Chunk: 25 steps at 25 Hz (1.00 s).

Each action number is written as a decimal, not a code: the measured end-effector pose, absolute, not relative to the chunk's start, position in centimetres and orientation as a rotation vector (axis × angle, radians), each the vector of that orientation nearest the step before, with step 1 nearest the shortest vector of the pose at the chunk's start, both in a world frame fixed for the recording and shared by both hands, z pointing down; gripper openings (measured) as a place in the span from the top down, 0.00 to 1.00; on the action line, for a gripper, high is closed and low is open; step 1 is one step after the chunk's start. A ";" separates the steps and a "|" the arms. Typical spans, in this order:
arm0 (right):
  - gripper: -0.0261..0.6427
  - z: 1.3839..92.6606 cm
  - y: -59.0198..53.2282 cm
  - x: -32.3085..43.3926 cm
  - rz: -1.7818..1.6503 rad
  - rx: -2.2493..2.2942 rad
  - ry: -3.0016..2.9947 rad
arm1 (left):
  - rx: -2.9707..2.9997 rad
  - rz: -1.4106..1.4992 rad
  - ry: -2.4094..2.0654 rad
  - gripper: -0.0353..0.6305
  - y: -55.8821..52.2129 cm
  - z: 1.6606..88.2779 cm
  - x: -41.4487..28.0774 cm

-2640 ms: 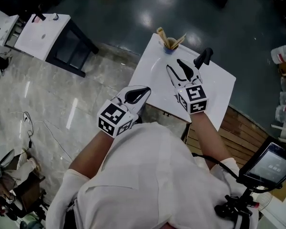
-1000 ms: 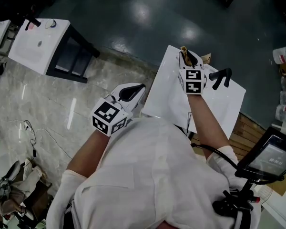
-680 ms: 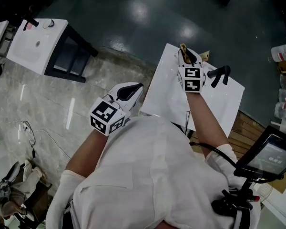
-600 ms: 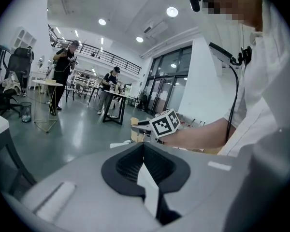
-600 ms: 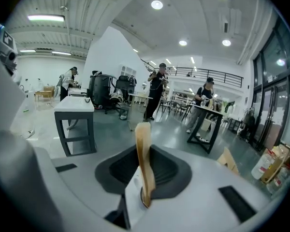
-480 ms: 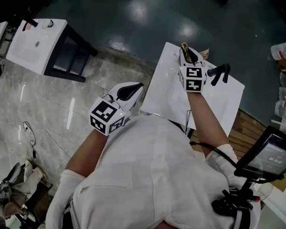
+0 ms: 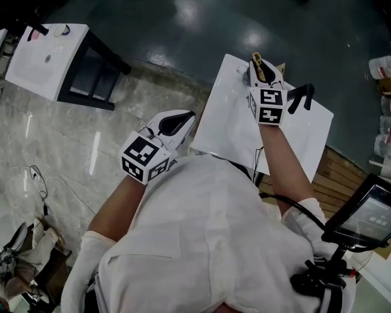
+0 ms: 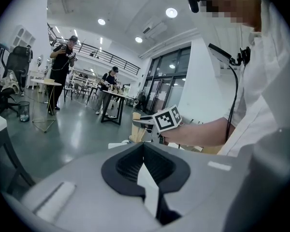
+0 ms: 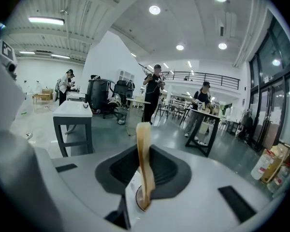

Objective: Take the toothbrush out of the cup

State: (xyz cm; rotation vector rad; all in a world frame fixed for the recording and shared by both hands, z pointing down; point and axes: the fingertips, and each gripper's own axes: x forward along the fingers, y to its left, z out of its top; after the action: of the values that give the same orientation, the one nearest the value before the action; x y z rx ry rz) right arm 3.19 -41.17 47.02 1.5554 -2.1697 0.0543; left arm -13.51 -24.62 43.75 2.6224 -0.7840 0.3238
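A wooden toothbrush [image 9: 144, 149] stands upright between the pads of my right gripper [image 9: 141, 178]. Its jaws have just been closing and are now shut on the handle. In the head view, this gripper [image 7: 257, 69] hangs over the far corner of the white table [image 7: 228, 129], and the brush's tip [image 7: 255, 60] sticks out past it. The cup is hidden beneath the gripper. From the left gripper view, more tan brush handles [image 8: 135, 132] show under the right gripper's jaws. My left gripper [image 7: 181, 118] is shut and empty, held off the table's left edge.
A black forked handle [image 7: 301, 99] lies on the table just right of my right gripper. A second white table [image 7: 45, 57] stands at the far left. At the right are bottles [image 7: 388, 70] and a screen on a stand [image 7: 371, 217]. People work at tables in the background.
My right gripper went from the middle of the table, jaws open, to the cup at the far corner. It closed on a toothbrush and lifted slightly. The left gripper has stayed put.
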 end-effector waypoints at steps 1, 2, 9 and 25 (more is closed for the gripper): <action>0.87 46.8 -41.2 3.2 0.049 1.555 -2.172 | 2.623 0.323 -0.781 0.94 -24.6 43.8 -13.4; 0.87 46.6 -41.2 3.3 0.043 1.556 -2.173 | 2.625 0.322 -0.779 0.94 -24.6 43.8 -13.3; 0.87 45.3 -41.1 3.3 0.016 1.557 -2.191 | 2.637 0.316 -0.768 0.94 -25.0 43.8 -12.9; 0.87 39.3 -38.0 1.6 -0.016 1.560 -2.343 | 2.663 0.310 -0.692 0.94 -23.8 43.7 -12.0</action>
State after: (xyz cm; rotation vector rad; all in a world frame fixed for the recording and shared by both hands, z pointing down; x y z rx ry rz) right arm 1.60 -38.00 39.28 1.5599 -2.3429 -0.0159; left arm -12.04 -23.81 43.66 2.6629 -0.6922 0.3104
